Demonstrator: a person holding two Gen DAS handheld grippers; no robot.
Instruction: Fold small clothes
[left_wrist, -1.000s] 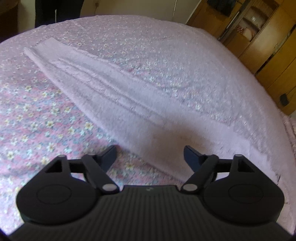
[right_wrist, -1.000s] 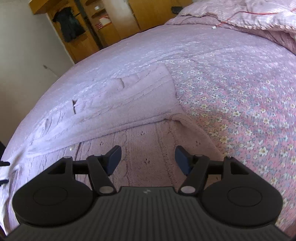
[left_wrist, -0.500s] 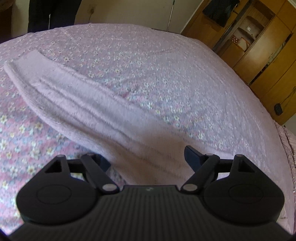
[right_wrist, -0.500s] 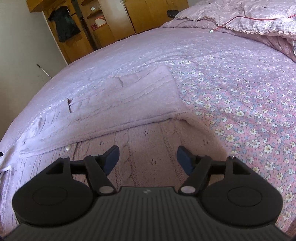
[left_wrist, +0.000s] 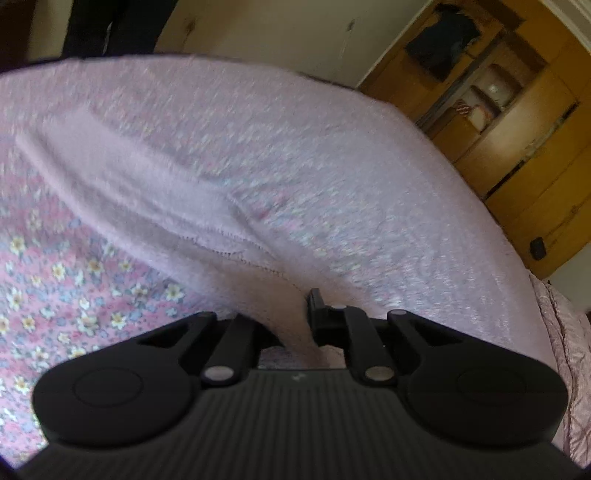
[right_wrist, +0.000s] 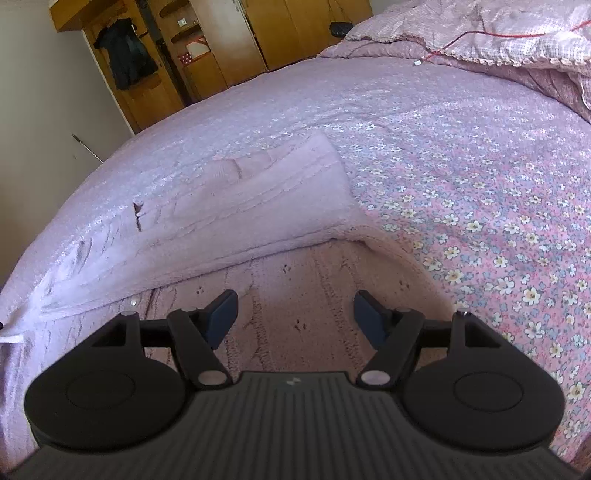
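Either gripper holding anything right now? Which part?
Left gripper is shut on the pink knit garment, pinching a raised fold near its edge. Right gripper is open over the garment, holding nothing.

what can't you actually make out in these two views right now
- Left wrist view: motion blur smears the pink knit garment; its stitch pattern is unreadable.
- Left wrist view: the left gripper is closed on a fold of the garment, and the cloth covers one fingertip.
- Right wrist view: the garment's left end is cut off by the frame edge; the right gripper, open, hides the near hem.
- Shelf items in the wardrobe are too small to identify.
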